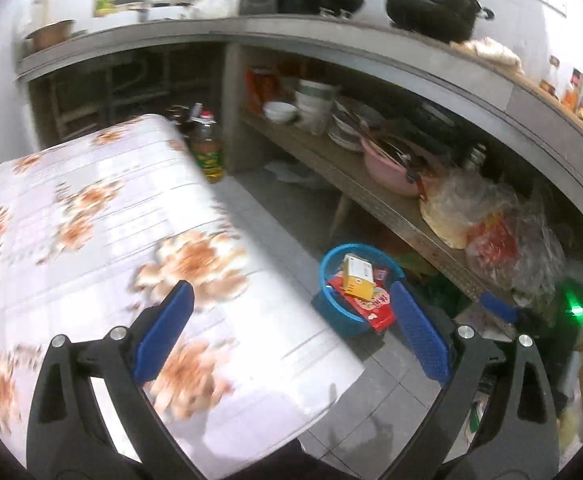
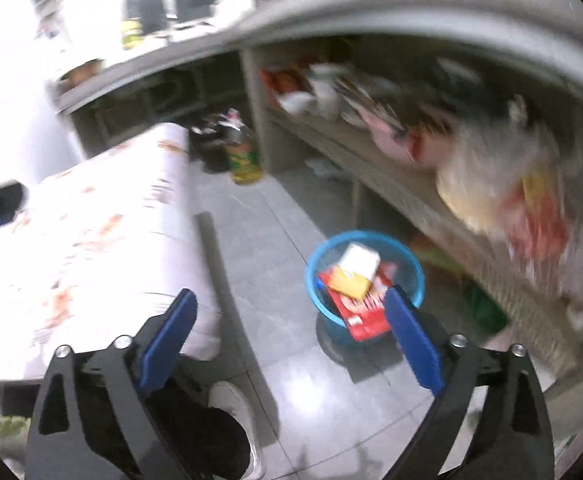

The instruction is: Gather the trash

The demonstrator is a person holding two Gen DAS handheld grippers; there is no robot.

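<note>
Both the left gripper [image 1: 291, 320] and right gripper [image 2: 287, 332] gape empty; trash, a yellow box [image 1: 358, 277] on a red packet [image 1: 375, 308], sits in the blue basket [image 1: 331, 258] lower-centre, probably light crushable card, best pinched across the box's narrow edges.

Your left wrist view is fairly sharp around the blue basket [image 1: 349, 280], though the flowered tablecloth [image 1: 103, 240] left of it smears with motion. Your right wrist view is blurred throughout, worst on the plastic bags [image 2: 503, 196] up and right of the basket [image 2: 365, 280]. The tablecloth [image 2: 71, 248] there blows out to white glare, and the floor tiles [image 2: 323, 396] below the basket shine. Both pictures bow strongly toward dark round edges.
</note>
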